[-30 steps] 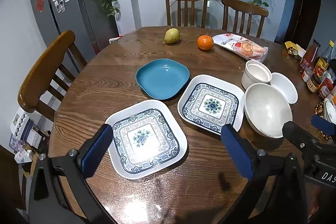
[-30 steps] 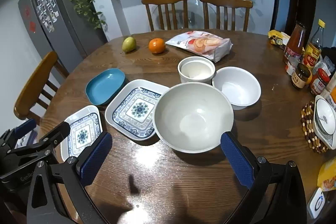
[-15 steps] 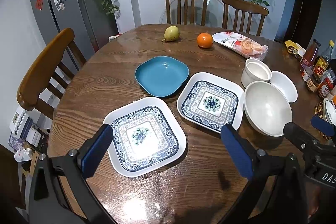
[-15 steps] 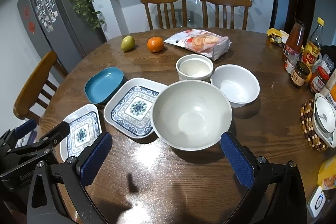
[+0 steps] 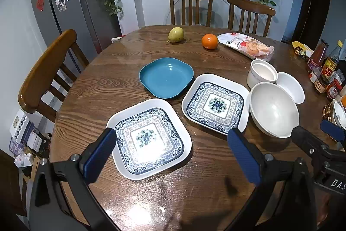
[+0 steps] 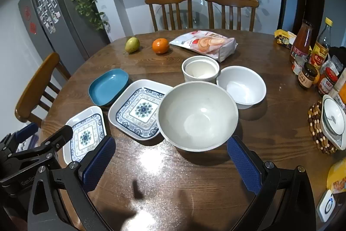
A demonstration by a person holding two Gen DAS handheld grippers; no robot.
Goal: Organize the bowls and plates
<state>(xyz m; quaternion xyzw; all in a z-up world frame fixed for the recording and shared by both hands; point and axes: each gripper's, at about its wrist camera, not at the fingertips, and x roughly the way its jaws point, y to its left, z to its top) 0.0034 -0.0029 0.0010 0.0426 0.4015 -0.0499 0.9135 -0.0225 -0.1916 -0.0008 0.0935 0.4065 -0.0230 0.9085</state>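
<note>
Left wrist view: the left gripper (image 5: 172, 157) hangs with jaws spread wide over the near patterned plate (image 5: 149, 138); a second patterned plate (image 5: 216, 105) and a blue plate (image 5: 166, 77) lie beyond.

Right wrist view: the right gripper (image 6: 170, 162), jaws apart and empty, faces the large bowl (image 6: 197, 115), with two smaller bowls behind.

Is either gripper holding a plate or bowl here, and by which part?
Nothing is held. The left gripper and right gripper both have open jaws above the table.
</note>
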